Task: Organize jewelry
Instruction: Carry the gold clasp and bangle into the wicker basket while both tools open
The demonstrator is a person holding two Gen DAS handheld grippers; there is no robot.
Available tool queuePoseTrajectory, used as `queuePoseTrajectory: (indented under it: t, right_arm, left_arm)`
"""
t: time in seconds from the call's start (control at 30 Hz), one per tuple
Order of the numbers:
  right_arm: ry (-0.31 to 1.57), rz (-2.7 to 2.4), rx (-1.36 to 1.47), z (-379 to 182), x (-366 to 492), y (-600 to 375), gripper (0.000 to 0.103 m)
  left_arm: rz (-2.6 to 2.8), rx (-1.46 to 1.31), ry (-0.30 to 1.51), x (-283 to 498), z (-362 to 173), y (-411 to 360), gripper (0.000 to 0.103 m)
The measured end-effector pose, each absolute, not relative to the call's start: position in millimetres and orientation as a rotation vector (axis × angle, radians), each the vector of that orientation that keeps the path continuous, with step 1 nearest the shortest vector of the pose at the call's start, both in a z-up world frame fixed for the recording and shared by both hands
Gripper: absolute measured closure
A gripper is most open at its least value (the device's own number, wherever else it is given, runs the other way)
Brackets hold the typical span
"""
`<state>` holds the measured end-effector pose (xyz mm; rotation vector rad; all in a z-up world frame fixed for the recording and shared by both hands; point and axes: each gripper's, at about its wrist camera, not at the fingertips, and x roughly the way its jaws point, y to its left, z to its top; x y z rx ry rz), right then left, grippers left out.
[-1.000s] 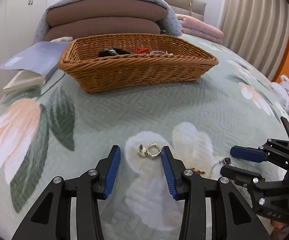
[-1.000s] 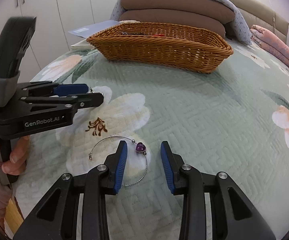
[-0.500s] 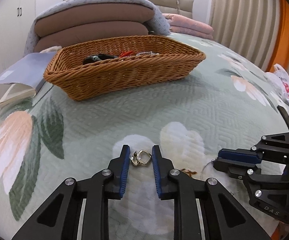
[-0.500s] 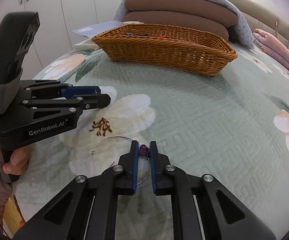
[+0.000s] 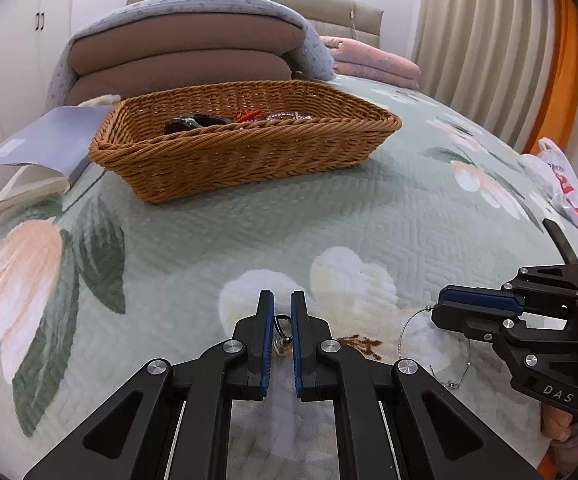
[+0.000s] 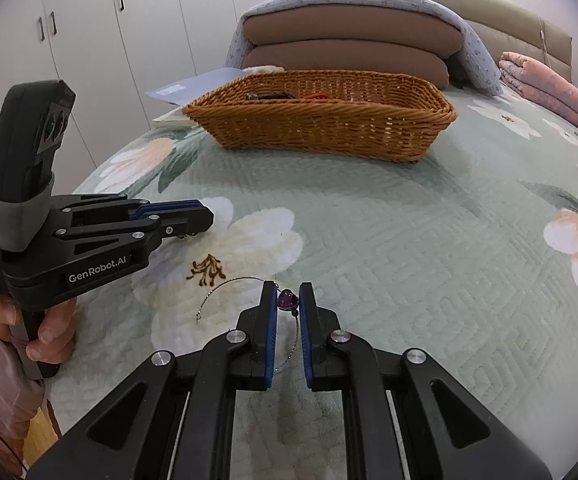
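My left gripper (image 5: 282,320) is shut on a small silver earring (image 5: 282,334) just above the floral bedspread; it also shows in the right wrist view (image 6: 193,220). My right gripper (image 6: 288,304) is shut on the purple heart pendant (image 6: 287,300) of a thin silver wire bracelet (image 6: 225,286), whose loop trails left and back on the bedspread. The right gripper shows in the left wrist view (image 5: 449,306), with the wire (image 5: 409,328) curving beneath it. A wicker basket (image 5: 249,156) farther back on the bed holds several items, among them a dark object, something red and a silvery piece.
A grey booklet on a book (image 5: 45,148) lies left of the basket. Stacked brown cushions under a blue quilt (image 5: 185,56) sit behind it. Folded pink blankets (image 6: 549,88) lie at the back right. A plastic bag (image 5: 561,184) lies at the bed's right edge.
Both grippers closed: the left on the earring, the right on the purple pendant. Both have lifted slightly and tilted up, so more of the room shows.
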<state>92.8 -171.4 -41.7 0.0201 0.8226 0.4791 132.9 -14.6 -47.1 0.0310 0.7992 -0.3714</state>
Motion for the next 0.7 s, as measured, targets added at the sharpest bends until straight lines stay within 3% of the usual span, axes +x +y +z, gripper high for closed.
queuePoseTrajectory:
  t: [0.7]
  right_arm:
    - [0.786,0.474,0.174,-17.3,96.3,-197.7,0.091]
  left_arm:
    - [-0.441,-0.120,0.725,126.9,-29.2,9.3,0.095]
